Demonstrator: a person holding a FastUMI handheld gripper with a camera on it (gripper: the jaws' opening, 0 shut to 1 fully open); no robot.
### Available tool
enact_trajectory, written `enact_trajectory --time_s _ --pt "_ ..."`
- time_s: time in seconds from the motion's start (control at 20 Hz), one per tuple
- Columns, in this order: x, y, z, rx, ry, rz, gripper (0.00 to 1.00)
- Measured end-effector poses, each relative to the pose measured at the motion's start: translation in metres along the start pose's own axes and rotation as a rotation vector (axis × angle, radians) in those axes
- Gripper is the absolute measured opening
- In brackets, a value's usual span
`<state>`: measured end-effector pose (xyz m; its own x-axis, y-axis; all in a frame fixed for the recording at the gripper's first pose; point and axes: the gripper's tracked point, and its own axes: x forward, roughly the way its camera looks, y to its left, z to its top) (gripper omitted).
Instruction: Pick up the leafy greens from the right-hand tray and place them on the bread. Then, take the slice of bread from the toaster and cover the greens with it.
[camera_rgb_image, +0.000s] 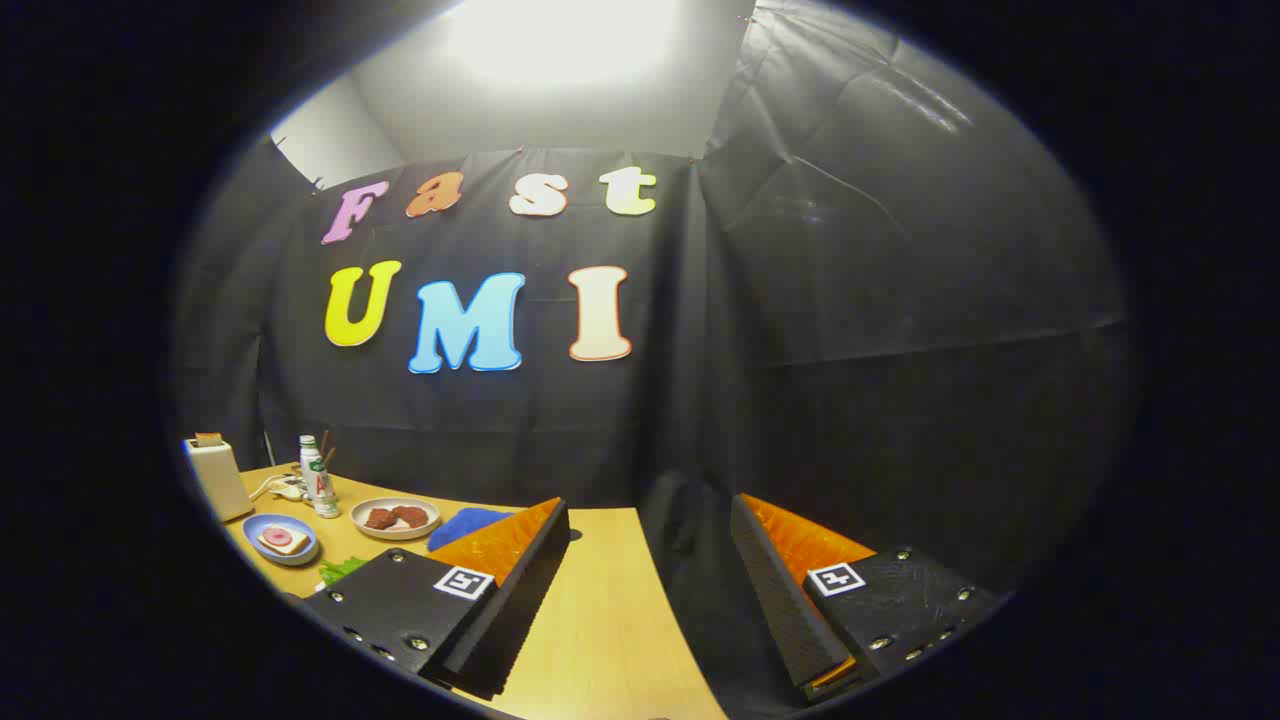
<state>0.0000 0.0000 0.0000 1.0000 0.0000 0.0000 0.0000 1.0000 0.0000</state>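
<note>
The gripper (650, 590) is held above the near part of the wooden table (600, 600), its two fingers spread wide with nothing between them. All the task's things stand well to the left, beyond the left finger.

The leafy greens (340, 571) show as a small green bunch just beside the left finger's body; I cannot make out the tray under them, as the finger hides most of that place. Behind them is a blue plate (300, 555) carrying a slice of bread (284, 542) with something pink on top. Farther back stands the toaster (218, 478), and a slice (209, 439) sticks out of its slot.

The greens are probably light and soft, so they should bend easily; I would pinch them at the thick middle of the bunch, not at a loose leaf tip. The toaster slice looks stiffer and is best taken by its upper edge.

A bottle (316, 476), a plate with dark red pieces (395, 519) and a blue cloth (465, 524) stand close around, so room there is narrow. The table's right edge is near the fingers, with the black wall beyond.
</note>
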Motion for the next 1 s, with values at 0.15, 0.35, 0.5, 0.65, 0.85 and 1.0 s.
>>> enact_trajectory --time_s 0.15,0.35,0.5,0.65,0.85,1.0 --pt "-0.005 0.048 0.009 -0.003 0.010 0.067 0.99" --pt "-0.007 0.113 0.010 0.032 0.039 0.175 0.99" --pt "-0.007 0.158 0.007 0.068 0.064 0.261 0.99" --pt "-0.005 0.196 -0.005 0.105 0.103 0.331 0.99" --pt "0.002 0.231 -0.021 0.112 0.139 0.375 0.99" --pt "0.007 0.251 -0.032 0.110 0.162 0.398 0.99"
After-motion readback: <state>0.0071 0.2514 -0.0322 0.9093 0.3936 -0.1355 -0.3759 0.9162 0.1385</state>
